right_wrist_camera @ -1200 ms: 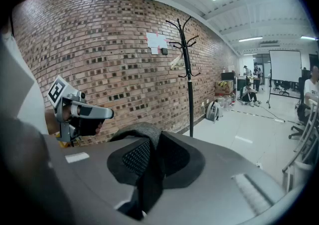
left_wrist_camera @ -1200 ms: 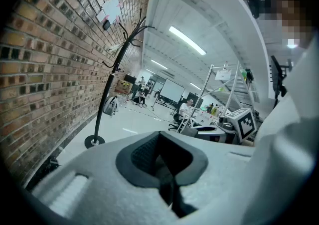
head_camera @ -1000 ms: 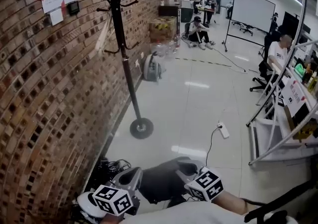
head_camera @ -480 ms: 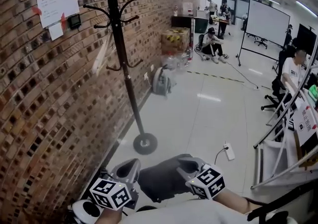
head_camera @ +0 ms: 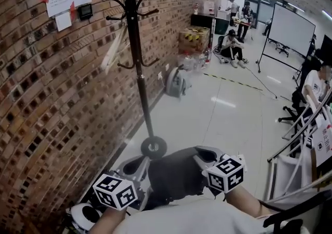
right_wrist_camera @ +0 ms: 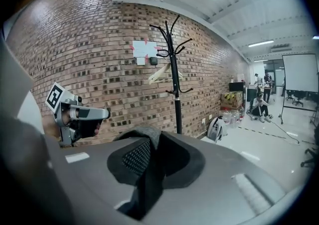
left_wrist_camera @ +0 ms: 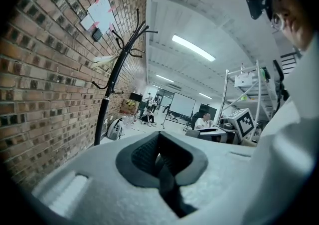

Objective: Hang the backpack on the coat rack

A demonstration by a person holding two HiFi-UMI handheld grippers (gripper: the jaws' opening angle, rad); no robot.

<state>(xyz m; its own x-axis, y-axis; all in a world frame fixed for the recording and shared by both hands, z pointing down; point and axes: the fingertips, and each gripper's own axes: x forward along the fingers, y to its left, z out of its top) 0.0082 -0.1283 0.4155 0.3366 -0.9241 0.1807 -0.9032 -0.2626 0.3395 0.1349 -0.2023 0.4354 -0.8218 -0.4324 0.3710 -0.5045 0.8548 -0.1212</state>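
Note:
A dark coat rack (head_camera: 136, 46) stands by the brick wall, its round base (head_camera: 153, 147) on the floor just beyond the grippers. It also shows ahead in the left gripper view (left_wrist_camera: 112, 79) and the right gripper view (right_wrist_camera: 177, 84). A dark grey backpack (head_camera: 174, 176) hangs between both grippers in the head view. My left gripper (head_camera: 136, 168) is shut on a dark strap (left_wrist_camera: 164, 179) of the backpack. My right gripper (head_camera: 207, 159) is shut on another dark strap (right_wrist_camera: 144, 179). The left gripper (right_wrist_camera: 75, 116) also appears in the right gripper view.
A white hanger (head_camera: 115, 51) hangs on the rack. A grey bag (head_camera: 175, 82) sits on the floor by the wall, with boxes (head_camera: 194, 41) and seated people (head_camera: 232, 46) farther back. A whiteboard (head_camera: 290, 28) and metal shelving (head_camera: 306, 139) stand to the right. Cables (head_camera: 83, 217) lie at lower left.
Both grippers have carried the backpack forward and slightly up, towards the coat rack. The rack's base now lies just beyond the backpack.

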